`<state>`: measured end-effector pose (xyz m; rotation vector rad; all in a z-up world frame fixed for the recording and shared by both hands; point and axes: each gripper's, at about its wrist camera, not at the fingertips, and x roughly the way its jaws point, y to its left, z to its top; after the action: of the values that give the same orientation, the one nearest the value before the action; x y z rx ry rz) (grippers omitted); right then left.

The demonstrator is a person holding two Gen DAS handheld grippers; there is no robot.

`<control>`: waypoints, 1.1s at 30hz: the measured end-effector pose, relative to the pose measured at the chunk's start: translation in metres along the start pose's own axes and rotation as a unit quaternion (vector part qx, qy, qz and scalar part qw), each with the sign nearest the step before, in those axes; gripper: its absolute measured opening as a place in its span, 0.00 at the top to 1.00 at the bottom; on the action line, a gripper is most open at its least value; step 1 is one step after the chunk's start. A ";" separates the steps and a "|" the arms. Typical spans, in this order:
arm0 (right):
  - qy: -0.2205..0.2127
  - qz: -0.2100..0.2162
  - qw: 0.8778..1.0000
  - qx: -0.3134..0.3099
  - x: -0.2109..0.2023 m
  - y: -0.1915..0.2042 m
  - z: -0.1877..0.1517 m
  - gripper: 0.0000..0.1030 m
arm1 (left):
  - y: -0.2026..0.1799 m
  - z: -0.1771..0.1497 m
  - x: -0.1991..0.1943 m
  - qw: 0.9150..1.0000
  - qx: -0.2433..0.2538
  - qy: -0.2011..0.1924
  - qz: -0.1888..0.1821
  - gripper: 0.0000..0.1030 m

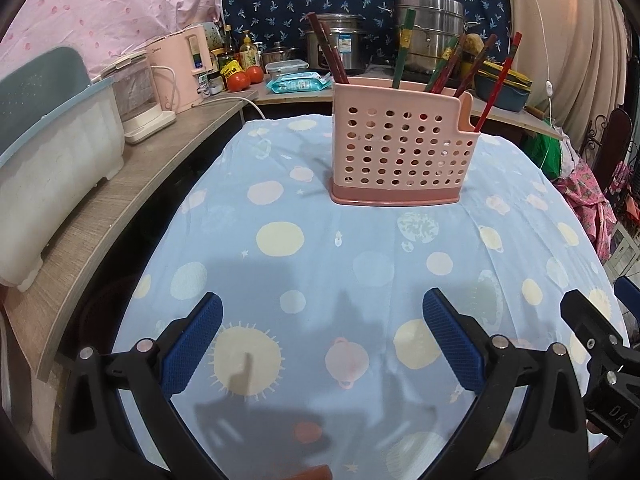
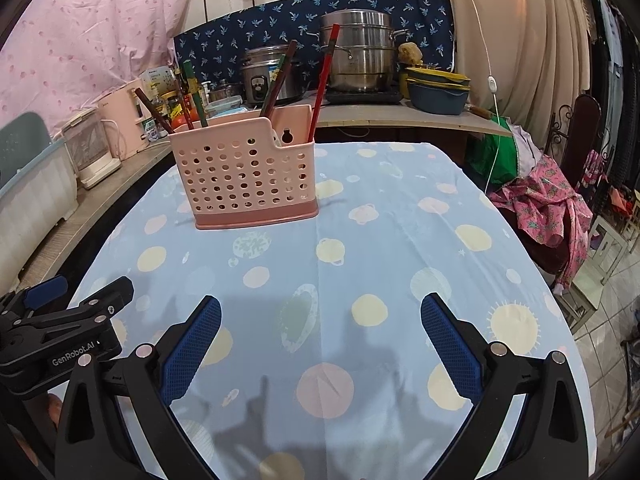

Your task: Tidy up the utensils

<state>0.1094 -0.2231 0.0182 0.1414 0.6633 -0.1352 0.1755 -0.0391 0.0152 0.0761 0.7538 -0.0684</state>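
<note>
Counter (image 1: 360, 248) under a light-blue planet-print cloth (image 2: 400, 216); its surface carries just one item. Pink perforated utensil caddy (image 1: 400, 152) stands upright near the far edge, roughly mid-width, darker pink base flat on the cloth. Chopsticks (image 1: 404, 48) stand inside it, red, green and dark brown, leaning outward at different angles; one red stick (image 2: 324, 80) sits alone in the small notched end compartment, the rest are spread through the main section. Exact count per compartment unclear through the holes. Left tongs (image 1: 322, 340) at the near edge, spread wide, blue pads (image 1: 192, 344) apart with only cloth between them, nothing gripped. Right tongs (image 2: 320, 340) just beside them at the same near edge, also fully spread, pads (image 2: 452, 344) clear of everything. Both sets point toward the caddy, well short of it. Side shelf (image 1: 132, 184) along the left edge holds a white bin (image 1: 52, 168) and a pink kettle (image 1: 180, 68).
</note>
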 end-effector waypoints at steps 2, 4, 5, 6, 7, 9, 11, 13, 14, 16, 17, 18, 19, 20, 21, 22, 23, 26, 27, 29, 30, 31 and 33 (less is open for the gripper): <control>0.000 -0.001 1.000 0.001 0.000 0.000 0.000 0.06 | 0.001 0.000 0.001 1.000 -0.002 0.000 0.001 0.07; 0.000 -0.001 1.000 0.001 0.000 0.000 0.000 0.06 | 0.001 0.000 0.001 1.000 -0.003 0.000 0.003 0.07; -0.001 -0.002 1.000 0.001 0.000 0.000 0.000 0.06 | 0.001 0.000 0.001 1.000 -0.003 0.000 0.003 0.07; -0.001 -0.002 1.000 0.001 0.001 0.000 0.000 0.06 | 0.001 0.000 0.001 1.000 -0.003 0.001 0.002 0.07; -0.001 -0.003 1.000 0.002 0.001 -0.001 0.000 0.06 | 0.002 0.000 0.002 1.000 -0.003 0.002 0.003 0.07; 0.000 -0.003 1.000 0.002 0.001 -0.001 0.000 0.06 | 0.002 -0.001 0.002 1.000 -0.005 0.004 0.007 0.07; 0.000 -0.004 1.000 0.002 0.001 -0.001 0.000 0.06 | 0.004 -0.001 0.002 1.000 -0.008 0.005 0.012 0.07; 0.001 -0.004 1.000 0.003 0.002 -0.001 0.000 0.06 | 0.004 -0.001 0.002 1.000 -0.009 0.006 0.010 0.07; 0.002 -0.004 1.000 0.003 0.002 -0.001 0.000 0.06 | 0.004 0.000 0.002 1.000 -0.008 0.006 0.010 0.07; 0.003 -0.005 1.000 0.003 0.002 -0.001 0.000 0.06 | 0.005 0.001 0.001 1.000 -0.009 0.007 0.009 0.07; 0.003 -0.006 1.000 0.003 0.002 -0.001 0.000 0.06 | 0.005 0.000 0.001 1.000 -0.008 0.005 0.010 0.07; 0.003 -0.006 1.000 0.003 0.001 0.000 0.000 0.06 | 0.005 0.000 0.001 1.000 -0.008 0.004 0.010 0.07; 0.003 -0.006 1.000 0.004 0.000 0.000 0.001 0.06 | 0.005 0.001 0.000 1.000 -0.009 0.004 0.011 0.07; 0.002 -0.006 1.000 0.004 0.001 0.000 0.000 0.06 | 0.005 0.002 -0.002 1.000 -0.011 0.003 0.012 0.07; 0.001 -0.006 1.000 0.004 0.000 0.000 0.001 0.06 | 0.006 0.002 -0.003 1.000 -0.013 0.003 0.012 0.07; 0.000 -0.006 1.000 0.004 -0.002 0.000 0.001 0.06 | 0.006 0.003 -0.004 1.000 -0.015 0.003 0.013 0.07; -0.001 -0.006 1.000 0.004 -0.003 0.000 0.002 0.06 | 0.007 0.004 -0.005 1.000 -0.016 0.002 0.014 0.07; -0.005 -0.006 1.000 0.006 -0.007 0.000 0.004 0.06 | 0.008 0.006 -0.009 1.000 -0.017 -0.003 0.019 0.07; -0.006 -0.006 1.000 0.006 -0.008 0.000 0.005 0.06 | 0.008 0.006 -0.010 1.000 -0.017 -0.004 0.018 0.07; -0.007 -0.006 1.000 0.007 -0.011 0.001 0.006 0.06 | 0.009 0.007 -0.012 1.000 -0.018 -0.004 0.018 0.07; -0.008 -0.005 1.000 0.007 -0.012 0.001 0.007 0.06 | 0.010 0.008 -0.014 1.000 -0.018 -0.006 0.017 0.07; -0.009 -0.005 1.000 0.008 -0.012 0.001 0.008 0.06 | 0.010 0.008 -0.015 1.000 -0.019 -0.007 0.017 0.07; -0.010 -0.005 1.000 0.007 -0.014 0.001 0.008 0.06 | 0.011 0.009 -0.016 1.000 -0.019 -0.009 0.017 0.07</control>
<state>0.1040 -0.2227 0.0333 0.1502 0.6427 -0.1511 0.1709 -0.0289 0.0338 0.0528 0.7350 -0.0223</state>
